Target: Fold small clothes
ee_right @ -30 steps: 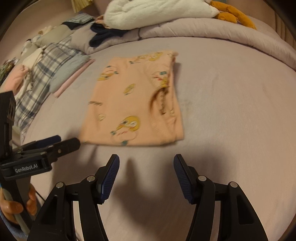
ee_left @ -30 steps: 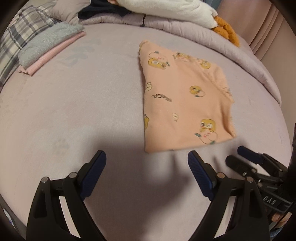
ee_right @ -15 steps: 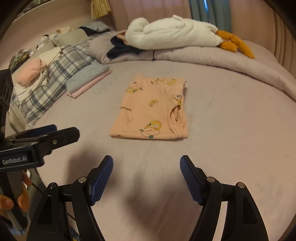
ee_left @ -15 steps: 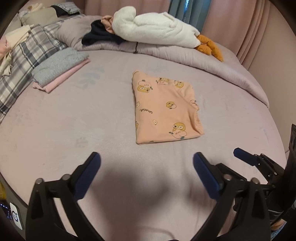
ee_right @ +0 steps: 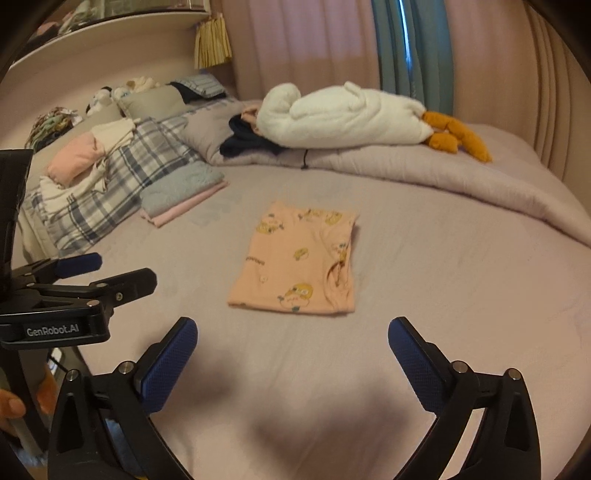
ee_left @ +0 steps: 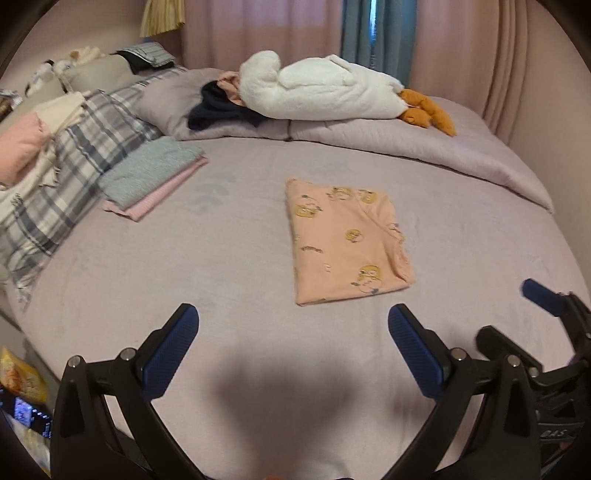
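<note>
A: Largest: lilac bed [ee_left: 236, 295], filling both views, bounded at the far end by pink curtains [ee_left: 258, 33] and a teal curtain strip [ee_left: 373, 37].

B: Rolled along the far edge: lilac duvet [ee_left: 406, 144], carrying a white plush goose [ee_left: 325, 92] with orange feet [ee_left: 424, 110], beside a dark garment [ee_left: 218, 110].

A: Next in size: plaid blanket [ee_left: 74, 177] heaped at the left edge of the bed, topped with cream and pink fabric.

B: Just beside it: folded stack [ee_left: 155, 177], grey piece over pink piece, well apart from the task garment.

A: Centre of the bed: peach shirt [ee_left: 347, 240], printed with yellow cartoon figures, folded into a flat rectangle, lying alone on the sheet. Same shirt [ee_right: 299, 262] in the right wrist view, with a folded layer running along its right side.

B: Untouched by either tool; set ahead of both, nearer the foot of the bed than the duvet.

A: Left claw [ee_left: 291, 347]: spread wide, blue-padded fingers [ee_left: 170, 350] empty, hovering over bare sheet short of the shirt's near edge.

B: Right claw [ee_right: 291, 358]: likewise spread wide and empty, fingers [ee_right: 417, 365] above bare sheet near the shirt's near edge.

A: Smallest: white lettering "GenRobot.AI" [ee_right: 52, 330] on the left tool's body, seen from the right wrist.
</note>
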Available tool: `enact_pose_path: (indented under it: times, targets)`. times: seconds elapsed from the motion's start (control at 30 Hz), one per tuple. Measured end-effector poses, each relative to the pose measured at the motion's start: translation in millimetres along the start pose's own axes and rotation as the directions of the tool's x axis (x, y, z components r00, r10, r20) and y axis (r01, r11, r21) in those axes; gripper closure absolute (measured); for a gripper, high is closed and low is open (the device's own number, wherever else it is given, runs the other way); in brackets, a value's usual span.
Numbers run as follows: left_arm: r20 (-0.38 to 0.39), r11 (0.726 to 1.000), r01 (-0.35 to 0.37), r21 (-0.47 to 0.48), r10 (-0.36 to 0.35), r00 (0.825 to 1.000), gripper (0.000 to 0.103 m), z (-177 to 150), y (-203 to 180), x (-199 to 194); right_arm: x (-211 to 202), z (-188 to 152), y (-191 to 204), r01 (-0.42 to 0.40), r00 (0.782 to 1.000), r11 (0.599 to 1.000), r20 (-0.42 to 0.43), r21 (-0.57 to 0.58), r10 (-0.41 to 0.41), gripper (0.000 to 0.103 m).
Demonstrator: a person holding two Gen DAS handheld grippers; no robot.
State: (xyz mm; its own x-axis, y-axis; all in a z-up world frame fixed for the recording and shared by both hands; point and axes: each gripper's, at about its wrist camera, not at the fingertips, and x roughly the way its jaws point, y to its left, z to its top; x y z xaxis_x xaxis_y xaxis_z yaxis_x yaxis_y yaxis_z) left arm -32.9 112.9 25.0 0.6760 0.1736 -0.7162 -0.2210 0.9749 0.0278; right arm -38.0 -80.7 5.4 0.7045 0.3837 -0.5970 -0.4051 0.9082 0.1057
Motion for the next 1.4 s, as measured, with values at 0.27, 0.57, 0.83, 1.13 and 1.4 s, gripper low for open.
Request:
enact_pose_path:
  times: [0.27,0.57,0.83,1.13,1.4]
  targets:
    - [0.018,1.0,0.028,0.011,-0.028,0.999,0.0,-1,-5,-14,-9,4,3,0.015,1.0,1.0,0.016,0.002,-0.015,0.001]
    - [0.037,1.0,-0.029,-0.012,0.03,0.999,0.0,-2,-4,-20,-13,9,15,0.023,0.999,0.999,0.032,-0.035,-0.022,0.001]
    - [0.022,1.0,-0.019,-0.023,0.02,1.0,0.0,-4,-4,-16,-9,10,16,0.021,1.0,0.999,0.016,-0.034,-0.021,0.001]
    - [0.0,1.0,-0.011,-0.023,0.011,1.0,0.0,-6,-5,-11,-8,9,19,0.023,1.0,0.999,0.007,-0.036,-0.023,0.001]
    - [0.0,1.0,-0.012,-0.022,0.012,1.0,0.0,-7,-6,-8,-6,8,20,0.021,1.0,0.999,-0.004,-0.039,-0.021,0.001]
